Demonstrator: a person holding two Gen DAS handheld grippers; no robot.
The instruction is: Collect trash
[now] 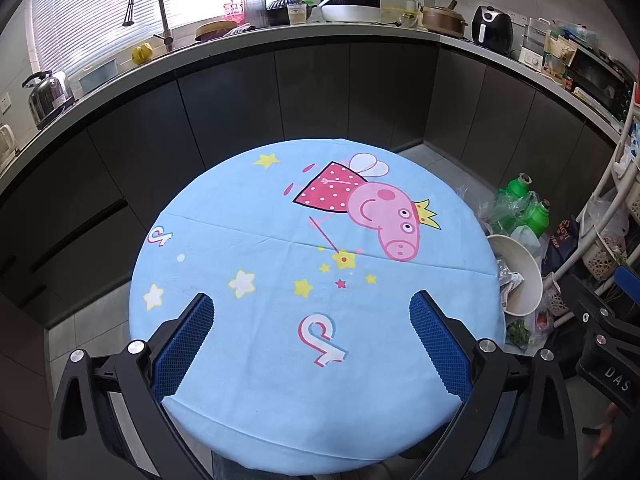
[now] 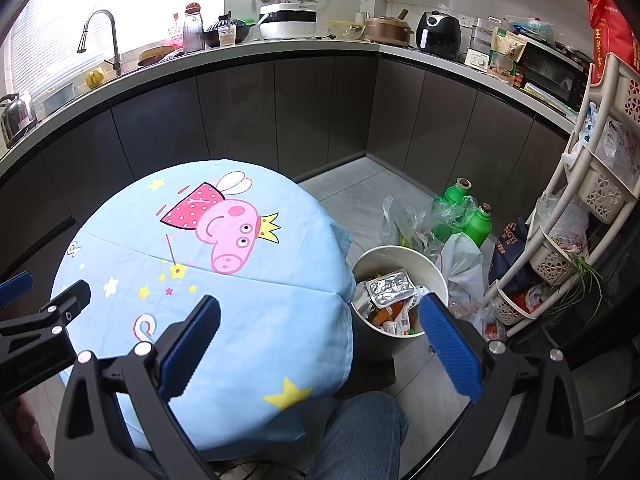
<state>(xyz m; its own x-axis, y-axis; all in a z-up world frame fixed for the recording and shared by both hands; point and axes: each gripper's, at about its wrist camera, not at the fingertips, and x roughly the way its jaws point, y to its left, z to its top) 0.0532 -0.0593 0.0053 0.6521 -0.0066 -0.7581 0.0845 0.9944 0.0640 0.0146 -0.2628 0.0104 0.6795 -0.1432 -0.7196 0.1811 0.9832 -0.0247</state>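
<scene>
A white waste bin stands on the floor just right of the round table with a light blue cartoon-pig cloth. The bin holds several crumpled wrappers, with a silver foil packet on top. It also shows in the left wrist view at the table's right edge. My left gripper is open and empty above the near part of the cloth. My right gripper is open and empty, over the table's right edge beside the bin. I see no loose trash on the cloth.
Two green bottles and plastic bags lie on the floor behind the bin. A white tiered basket rack stands at the right. A dark cabinet run with a cluttered counter curves behind the table. A jeans-clad knee is below.
</scene>
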